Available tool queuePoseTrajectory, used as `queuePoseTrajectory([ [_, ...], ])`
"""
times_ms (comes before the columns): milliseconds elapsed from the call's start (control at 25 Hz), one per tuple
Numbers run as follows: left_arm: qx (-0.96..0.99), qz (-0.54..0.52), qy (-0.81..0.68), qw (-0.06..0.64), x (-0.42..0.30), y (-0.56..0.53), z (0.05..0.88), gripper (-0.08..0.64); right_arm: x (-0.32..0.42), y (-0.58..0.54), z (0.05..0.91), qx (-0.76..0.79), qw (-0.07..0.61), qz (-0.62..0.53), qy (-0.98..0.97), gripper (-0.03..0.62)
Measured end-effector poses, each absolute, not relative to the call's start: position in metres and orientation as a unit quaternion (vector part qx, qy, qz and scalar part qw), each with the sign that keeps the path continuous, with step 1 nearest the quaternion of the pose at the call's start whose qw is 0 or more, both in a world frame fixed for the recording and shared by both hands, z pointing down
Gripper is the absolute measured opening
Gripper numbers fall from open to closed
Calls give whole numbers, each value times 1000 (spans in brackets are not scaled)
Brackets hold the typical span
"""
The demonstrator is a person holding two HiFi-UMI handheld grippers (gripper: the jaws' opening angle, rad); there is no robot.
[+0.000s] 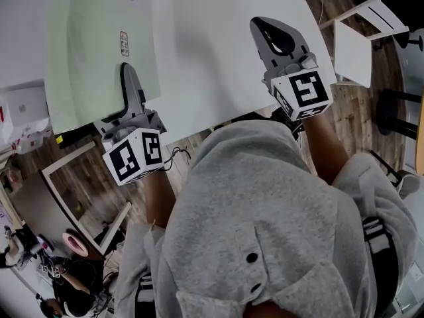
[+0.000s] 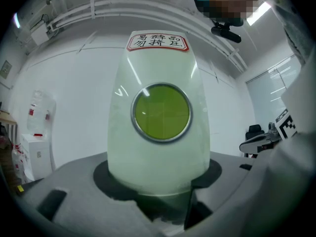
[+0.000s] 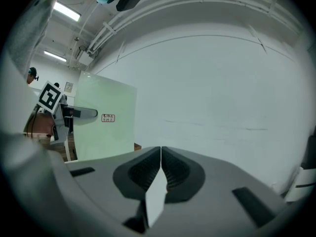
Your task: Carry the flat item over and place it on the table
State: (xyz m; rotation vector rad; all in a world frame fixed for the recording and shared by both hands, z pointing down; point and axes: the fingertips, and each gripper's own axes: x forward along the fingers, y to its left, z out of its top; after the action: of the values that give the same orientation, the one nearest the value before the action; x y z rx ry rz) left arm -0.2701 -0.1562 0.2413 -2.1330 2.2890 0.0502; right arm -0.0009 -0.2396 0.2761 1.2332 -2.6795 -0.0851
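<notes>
1. Pale-green flat panel point(image 1: 93, 52) sits at the far left of the scene, beside the white table point(image 1: 212, 58). Its right edge reaches the table's left edge; whether it rests on the table cannot be told.
2. A small red-bordered label point(image 1: 124, 43) sits near the panel's right edge.
3. The left gripper point(image 1: 129, 78) grips the panel at its near edge. In the left gripper view the jaws stand wide, with the panel's base seated between the dark pads and filling the middle of that view.
4. In that same view a round yellow-green disc point(image 2: 161, 112) with a metal rim shows at the panel's middle, and the label is at its far end.
5. The right gripper point(image 1: 275, 35) is over the near right part of the table, well apart from the panel. Its jaws are pressed together at the tips and hold nothing.
6. The right gripper view shows the panel at the left, with the left gripper on its edge.
7. A white chair point(image 1: 361, 38) stands on the wooden floor point(image 1: 351, 111), to the right of the table.
</notes>
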Motion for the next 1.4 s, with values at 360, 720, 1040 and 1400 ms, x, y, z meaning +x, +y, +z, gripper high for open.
queuePoseTrajectory([
  [360, -675, 6, 738, 10, -271, -201, 239, 278, 7, -278, 282, 412, 87, -13, -907, 27],
  [720, -673, -7, 740, -1, -270, -238, 252, 278, 26, -303, 300, 423, 99, 6, -901, 26],
  [1040, -675, -18, 737, -10, -269, -262, 263, 278, 29, -318, 316, 420, 113, 23, -900, 26],
  [1400, -668, -20, 744, -16, -294, -280, 277, 278, 18, -323, 335, 418, 137, 34, -898, 27],
])
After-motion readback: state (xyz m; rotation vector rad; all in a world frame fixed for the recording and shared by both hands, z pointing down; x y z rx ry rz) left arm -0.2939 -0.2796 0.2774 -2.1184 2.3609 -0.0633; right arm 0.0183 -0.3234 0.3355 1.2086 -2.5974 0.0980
